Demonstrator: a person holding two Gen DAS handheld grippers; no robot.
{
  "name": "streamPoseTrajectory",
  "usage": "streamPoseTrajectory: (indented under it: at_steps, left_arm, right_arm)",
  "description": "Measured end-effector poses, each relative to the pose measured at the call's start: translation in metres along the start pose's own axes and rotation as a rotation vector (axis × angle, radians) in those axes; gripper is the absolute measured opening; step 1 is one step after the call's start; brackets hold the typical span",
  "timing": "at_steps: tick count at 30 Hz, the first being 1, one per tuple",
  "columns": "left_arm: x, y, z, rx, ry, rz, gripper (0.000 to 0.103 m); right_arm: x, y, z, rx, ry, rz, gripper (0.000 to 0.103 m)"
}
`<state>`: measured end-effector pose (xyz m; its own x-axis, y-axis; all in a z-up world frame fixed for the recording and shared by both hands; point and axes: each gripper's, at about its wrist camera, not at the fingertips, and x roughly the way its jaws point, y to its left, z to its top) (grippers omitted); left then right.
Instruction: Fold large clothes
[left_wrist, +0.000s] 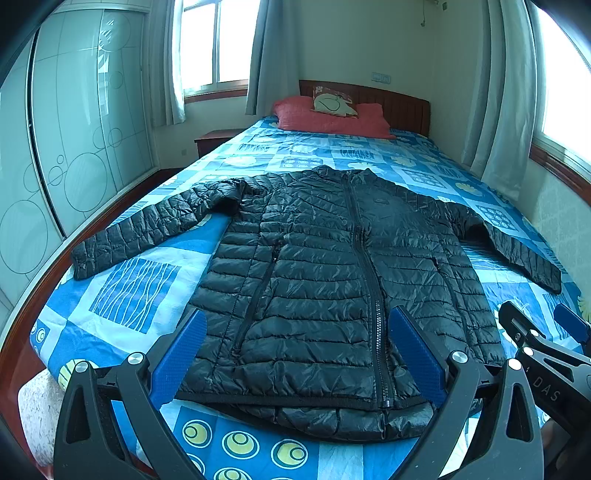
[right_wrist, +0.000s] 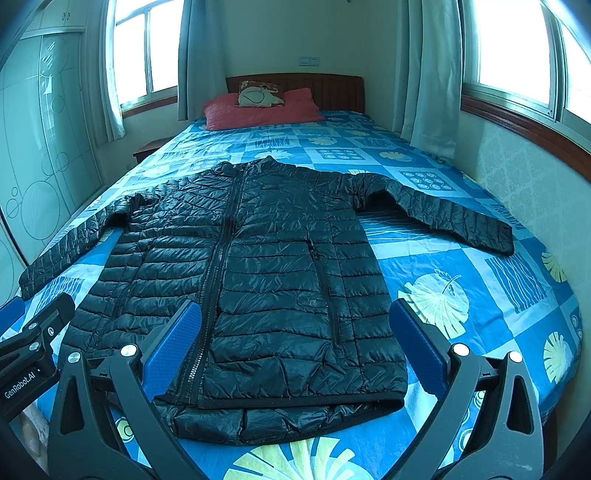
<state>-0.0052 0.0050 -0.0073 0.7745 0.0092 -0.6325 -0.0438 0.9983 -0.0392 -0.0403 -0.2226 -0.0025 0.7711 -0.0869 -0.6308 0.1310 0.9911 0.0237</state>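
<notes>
A black quilted puffer jacket (left_wrist: 325, 280) (right_wrist: 258, 273) lies flat and zipped on the bed, collar toward the headboard, both sleeves spread out to the sides. My left gripper (left_wrist: 297, 350) hovers open above the hem, its blue pads (left_wrist: 184, 350) wide apart with nothing between them. My right gripper (right_wrist: 295, 347) is likewise open over the hem's right half. The right gripper's fingers (left_wrist: 517, 332) show at the lower right of the left wrist view. The left gripper's black finger (right_wrist: 40, 328) shows at the lower left of the right wrist view.
The bed has a blue patterned sheet (left_wrist: 129, 288) (right_wrist: 461, 288), with red pillows (left_wrist: 332, 118) and a small cushion (right_wrist: 258, 96) by the wooden headboard (right_wrist: 332, 88). A wardrobe (left_wrist: 74, 147) stands left, a wall (right_wrist: 517, 177) with curtained windows right. A nightstand (left_wrist: 214, 142) sits at the far left.
</notes>
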Motion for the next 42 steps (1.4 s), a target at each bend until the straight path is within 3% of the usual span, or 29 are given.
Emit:
streamPoseTrajectory:
  at_steps: [42]
  left_arm:
    - [0.004, -0.005, -0.001, -0.002, 0.017, 0.001, 0.098]
  right_arm:
    - [0.003, 0.011, -0.004, 0.0, 0.005, 0.011, 0.101]
